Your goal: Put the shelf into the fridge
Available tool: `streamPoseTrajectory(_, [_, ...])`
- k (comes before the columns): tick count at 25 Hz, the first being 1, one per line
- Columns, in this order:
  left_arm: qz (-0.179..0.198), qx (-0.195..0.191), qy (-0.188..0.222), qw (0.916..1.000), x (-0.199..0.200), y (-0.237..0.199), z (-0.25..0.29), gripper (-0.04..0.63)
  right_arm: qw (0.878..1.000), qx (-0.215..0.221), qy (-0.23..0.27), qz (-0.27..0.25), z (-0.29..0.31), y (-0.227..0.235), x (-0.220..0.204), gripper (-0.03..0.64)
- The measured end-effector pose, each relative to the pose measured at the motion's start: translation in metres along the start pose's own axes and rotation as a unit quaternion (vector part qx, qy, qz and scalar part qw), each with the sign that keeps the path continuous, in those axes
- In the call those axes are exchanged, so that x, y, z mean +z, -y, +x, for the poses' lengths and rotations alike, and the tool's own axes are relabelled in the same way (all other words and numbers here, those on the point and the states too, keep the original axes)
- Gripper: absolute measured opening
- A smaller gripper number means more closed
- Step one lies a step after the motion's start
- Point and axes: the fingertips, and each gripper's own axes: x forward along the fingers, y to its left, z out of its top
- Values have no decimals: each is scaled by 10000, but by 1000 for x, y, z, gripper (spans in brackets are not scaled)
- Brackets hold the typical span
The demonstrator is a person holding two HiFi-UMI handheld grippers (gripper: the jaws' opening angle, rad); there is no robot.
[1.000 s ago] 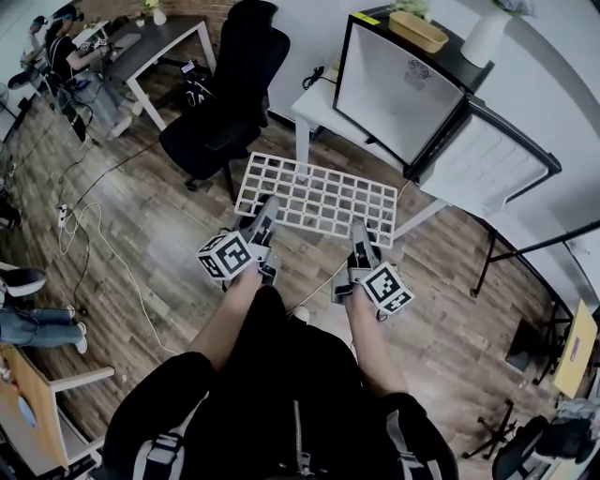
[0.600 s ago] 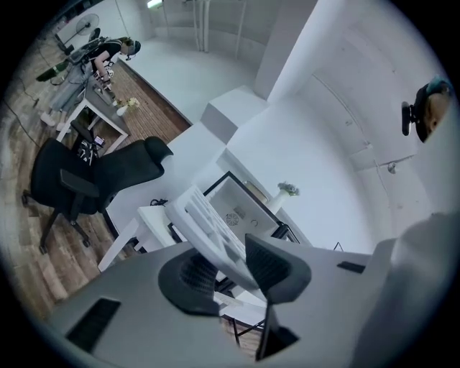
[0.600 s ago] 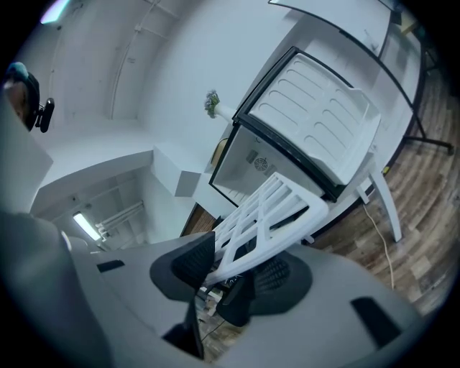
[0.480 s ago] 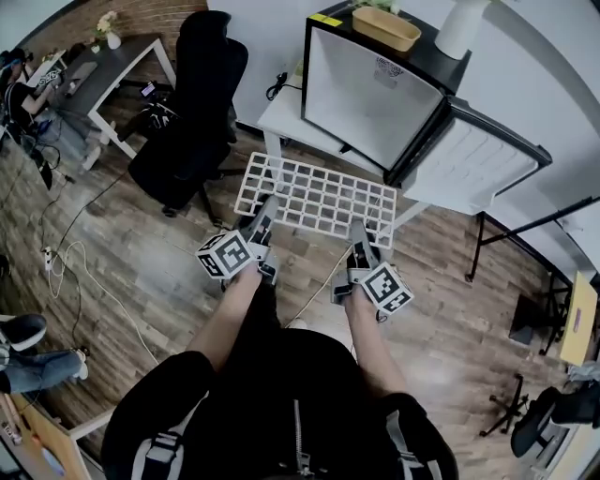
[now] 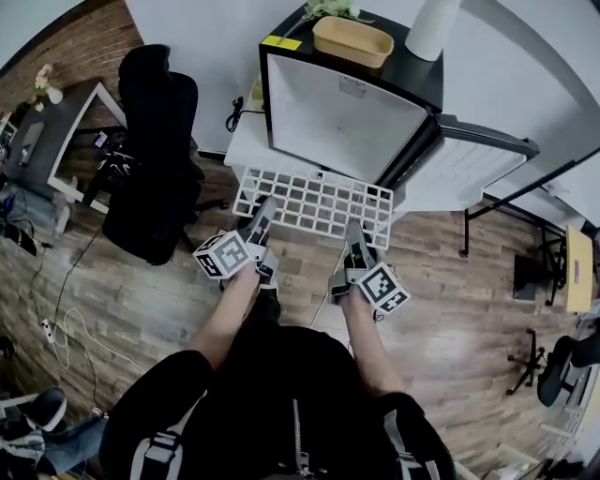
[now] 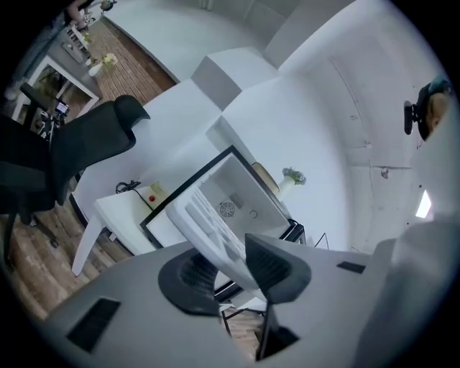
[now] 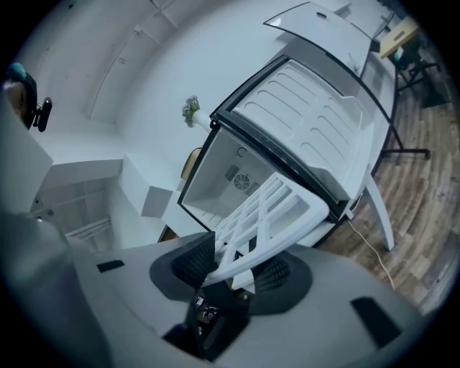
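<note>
A white grid shelf is held level between both grippers, just in front of the small open fridge. My left gripper is shut on the shelf's near left edge, and the shelf runs between its pads. My right gripper is shut on the near right edge, where the shelf slants up toward the fridge's white inside. The fridge door stands open to the right.
The fridge rests on a low white table. A tan tray and a white roll sit on top of the fridge. A black office chair stands to the left, on the wooden floor. A cable trails at lower left.
The fridge has come closer and more central in the head view, and the shelf's far edge now reaches its opening. Both grippers keep their hold on the shelf.
</note>
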Motion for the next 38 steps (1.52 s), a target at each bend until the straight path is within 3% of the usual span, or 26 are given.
streamPoseTrajectory(8, [-19,-384,-570,9976,31,-34,64,126,9980,-423,459,52,52,-3,2,158])
streamPoseTrajectory(17, [-216,-612,-801,9947,38,-60,102,126,9951,-777,600,-79,82,4,5,158])
streamPoseTrajectory(38, [-258,-631,-1006,9926,31,-72,164,126,9962,-707,514,-51,129,45,30,156])
